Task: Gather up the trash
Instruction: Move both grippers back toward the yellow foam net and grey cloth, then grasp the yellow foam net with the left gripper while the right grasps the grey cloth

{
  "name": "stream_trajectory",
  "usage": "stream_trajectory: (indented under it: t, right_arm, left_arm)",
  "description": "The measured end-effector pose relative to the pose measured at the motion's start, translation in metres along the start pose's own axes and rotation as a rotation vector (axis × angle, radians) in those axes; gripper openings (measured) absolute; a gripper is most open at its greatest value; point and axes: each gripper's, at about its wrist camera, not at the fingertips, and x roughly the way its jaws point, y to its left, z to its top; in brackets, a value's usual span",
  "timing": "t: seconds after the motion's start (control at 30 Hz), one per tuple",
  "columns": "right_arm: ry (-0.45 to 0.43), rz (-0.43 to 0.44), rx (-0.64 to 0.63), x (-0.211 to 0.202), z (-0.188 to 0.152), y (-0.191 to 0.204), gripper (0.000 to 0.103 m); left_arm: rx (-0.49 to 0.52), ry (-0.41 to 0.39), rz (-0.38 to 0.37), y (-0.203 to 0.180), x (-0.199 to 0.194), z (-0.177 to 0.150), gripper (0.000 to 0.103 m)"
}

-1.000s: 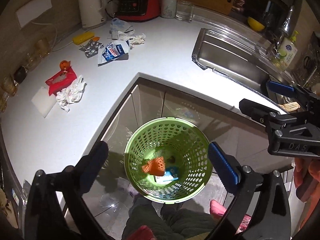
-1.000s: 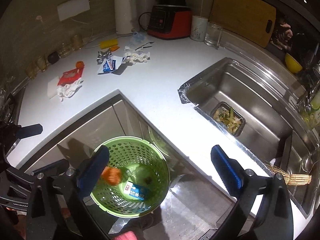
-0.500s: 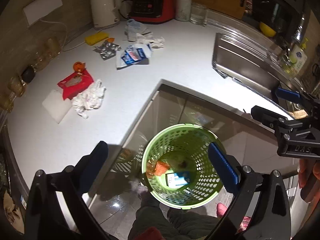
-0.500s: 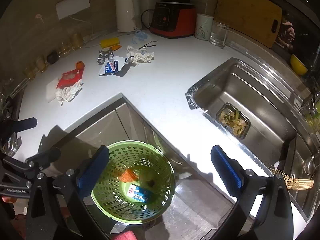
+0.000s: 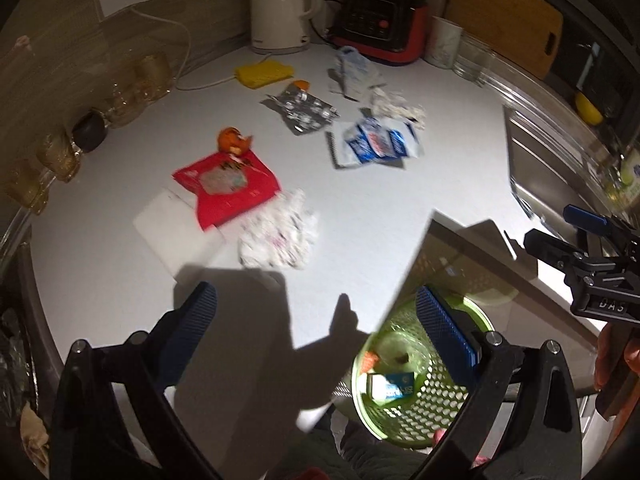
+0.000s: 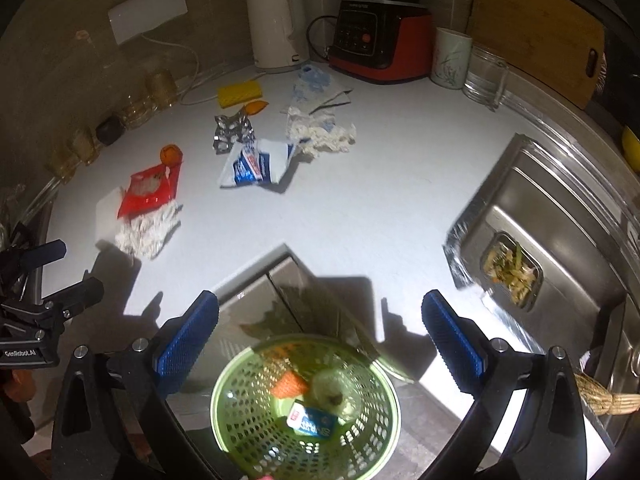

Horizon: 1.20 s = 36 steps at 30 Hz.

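A green perforated basket [image 6: 256, 420] [image 5: 424, 412] stands on the floor below the counter corner, holding an orange scrap [image 6: 289, 385] and a blue-white carton [image 6: 312, 422]. Trash lies on the white counter: a crumpled tissue [image 5: 280, 236], a red packet [image 5: 226, 184], orange peel [image 5: 232, 140], a blue-white wrapper [image 5: 376, 146], foil blister packs [image 5: 304, 110] and more crumpled paper [image 6: 320, 132]. My left gripper [image 5: 316, 324] is open and empty over the counter edge, near the tissue. My right gripper [image 6: 320, 332] is open and empty above the basket.
A steel sink [image 6: 560, 224] with a strainer of food scraps [image 6: 510, 270] is at the right. A white kettle [image 6: 276, 24], red-black appliance [image 6: 380, 40], mug [image 6: 452, 58], glass [image 6: 484, 76], yellow sponge [image 6: 239, 93] and glass jars [image 5: 136, 84] line the back.
Both grippers have moved up and forward from over the basket toward the counter. The left one now hangs over the counter near the crumpled tissue. Both stay open.
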Motion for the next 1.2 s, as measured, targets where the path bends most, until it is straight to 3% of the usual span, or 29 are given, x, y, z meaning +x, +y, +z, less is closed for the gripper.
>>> stream_trajectory:
  t: [0.33,0.6,0.87,1.2]
  right_arm:
    - [-0.073,0.004,0.029,0.048,0.104,0.005,0.101]
    - [-0.061,0.016,0.058,0.122,0.19,0.007,0.101]
    - [0.03,-0.013,0.11,0.21,0.26,-0.001,0.101]
    - [0.156,-0.067,0.055,0.283,0.285,0.009,0.101]
  left_arm:
    - [-0.079,-0.093,0.016,0.048,0.048,0.11,0.095]
    - [-0.114,-0.139,-0.008,0.072,0.113,0.206,0.095]
    - [-0.153,-0.066,0.033,0.082,0.203,0.274,0.095]
    - [-0.201,0.006,0.011,0.083,0.261,0.313,0.095]
